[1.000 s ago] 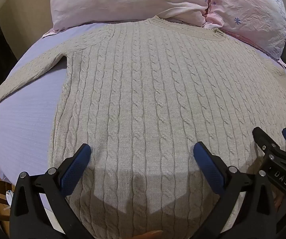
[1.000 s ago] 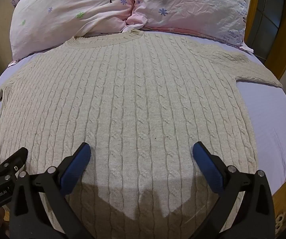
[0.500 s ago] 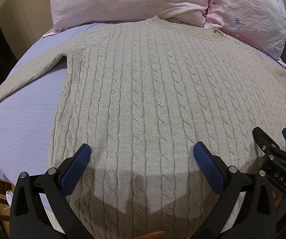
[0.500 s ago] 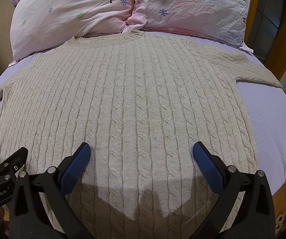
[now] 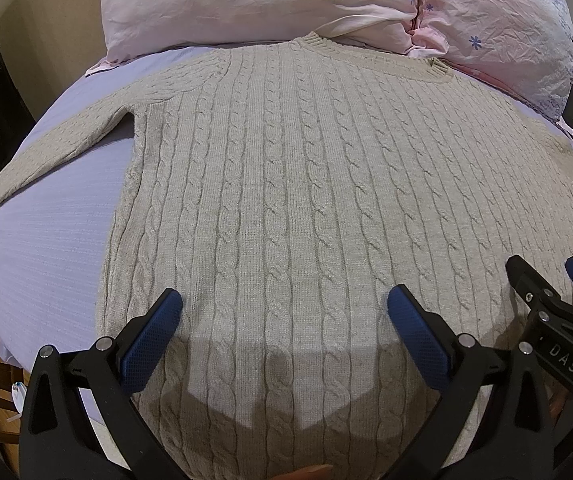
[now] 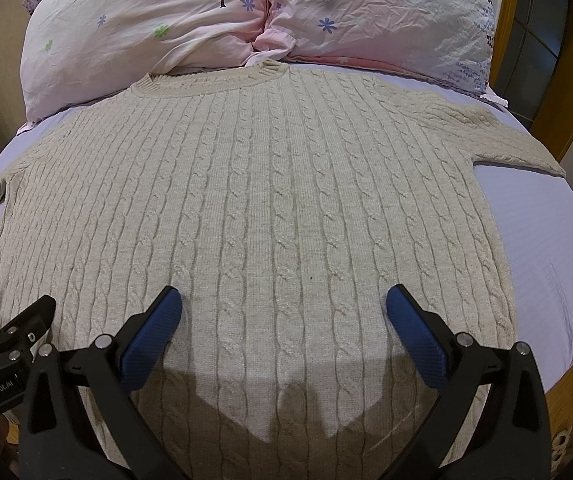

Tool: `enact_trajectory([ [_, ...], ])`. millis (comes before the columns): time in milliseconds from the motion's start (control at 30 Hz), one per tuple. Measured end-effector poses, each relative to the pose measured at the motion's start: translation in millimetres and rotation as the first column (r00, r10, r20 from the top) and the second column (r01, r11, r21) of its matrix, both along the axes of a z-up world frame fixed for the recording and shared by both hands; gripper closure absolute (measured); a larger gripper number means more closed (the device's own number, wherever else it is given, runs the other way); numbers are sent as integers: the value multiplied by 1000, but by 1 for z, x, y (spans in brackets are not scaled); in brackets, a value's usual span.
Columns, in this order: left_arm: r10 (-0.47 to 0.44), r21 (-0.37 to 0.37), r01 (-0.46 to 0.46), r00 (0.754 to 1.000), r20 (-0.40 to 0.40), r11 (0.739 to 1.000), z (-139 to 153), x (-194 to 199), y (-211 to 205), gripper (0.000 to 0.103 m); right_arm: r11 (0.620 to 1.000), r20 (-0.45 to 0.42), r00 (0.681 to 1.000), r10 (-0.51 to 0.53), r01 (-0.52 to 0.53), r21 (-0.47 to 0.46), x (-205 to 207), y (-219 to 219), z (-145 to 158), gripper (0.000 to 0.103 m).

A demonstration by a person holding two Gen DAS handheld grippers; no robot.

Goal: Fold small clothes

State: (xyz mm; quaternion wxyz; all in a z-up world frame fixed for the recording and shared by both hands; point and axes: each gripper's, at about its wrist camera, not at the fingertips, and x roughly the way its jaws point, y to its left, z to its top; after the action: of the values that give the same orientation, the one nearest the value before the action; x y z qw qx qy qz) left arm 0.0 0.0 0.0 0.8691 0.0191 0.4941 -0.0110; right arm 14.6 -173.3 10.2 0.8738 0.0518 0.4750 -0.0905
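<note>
Knitted sweater (image 5: 318,184) is spread flat ahead of both claws, left claw (image 5: 282,326) and right claw (image 6: 282,326) held wide open; a sleeve should be pinched cleanly, nothing beneath.

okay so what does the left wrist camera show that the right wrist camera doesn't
Only the left wrist view shows the sweater's left sleeve laid out full length across the lavender sheet, with dark furniture beyond the bed's left edge. Only the right wrist view shows the right sleeve clearly, plus the wooden door frame beside the bed. Both show the beige cable-knit sweater spread flat, the two pink pillows, and both grippers open above the hem: the left gripper and the right gripper.
</note>
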Motion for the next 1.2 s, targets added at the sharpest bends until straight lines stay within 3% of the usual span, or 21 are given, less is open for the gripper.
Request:
enact_trajectory([
  [1200,-3,1,3,1000,6,1000,0,-1,-1,1,1000,-4,1000,21,-21,2,3,-3,-1,2],
])
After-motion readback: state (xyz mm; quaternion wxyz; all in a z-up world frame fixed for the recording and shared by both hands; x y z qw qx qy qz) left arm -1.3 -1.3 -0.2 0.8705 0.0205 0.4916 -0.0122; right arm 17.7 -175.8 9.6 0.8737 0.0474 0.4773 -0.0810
